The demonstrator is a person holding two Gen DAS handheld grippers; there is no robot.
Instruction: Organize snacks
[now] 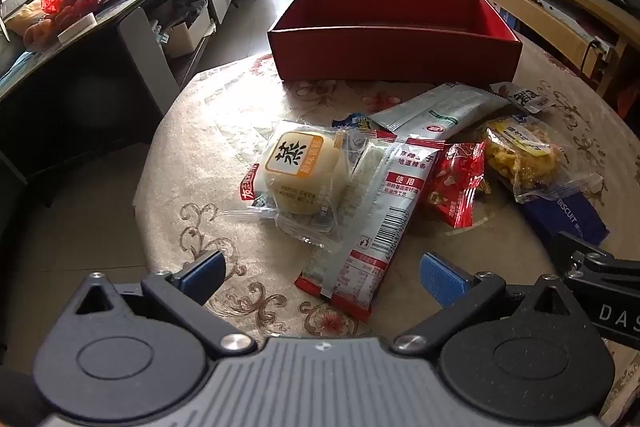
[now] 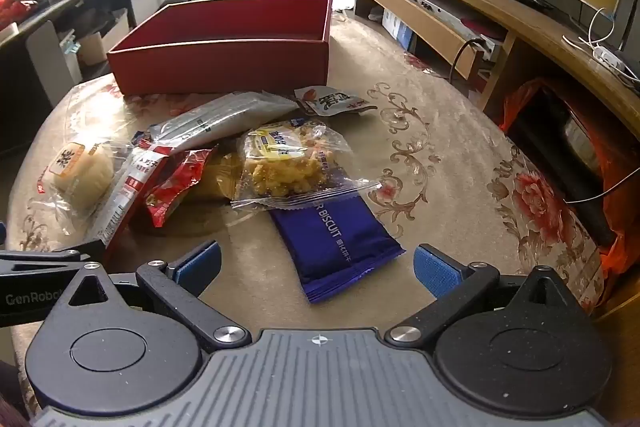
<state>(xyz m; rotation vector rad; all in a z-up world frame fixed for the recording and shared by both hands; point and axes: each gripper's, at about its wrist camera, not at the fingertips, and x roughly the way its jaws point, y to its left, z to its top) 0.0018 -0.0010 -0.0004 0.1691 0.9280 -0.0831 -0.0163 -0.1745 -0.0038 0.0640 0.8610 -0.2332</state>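
Here, both tongs released: left tongs and right tongs near the snack pile.

Left gripper: we see black linkage arms, silver screw heads and blue ribbed pads at the tips.
Right gripper: we see the same black arms, round black pivot housings and blue textured pads.
Bodies: grey ribbed plate nearest each camera, with a small compass-like mark.
Markings: white "DAS" and "GenRobot" lettering on the neighbouring tools.
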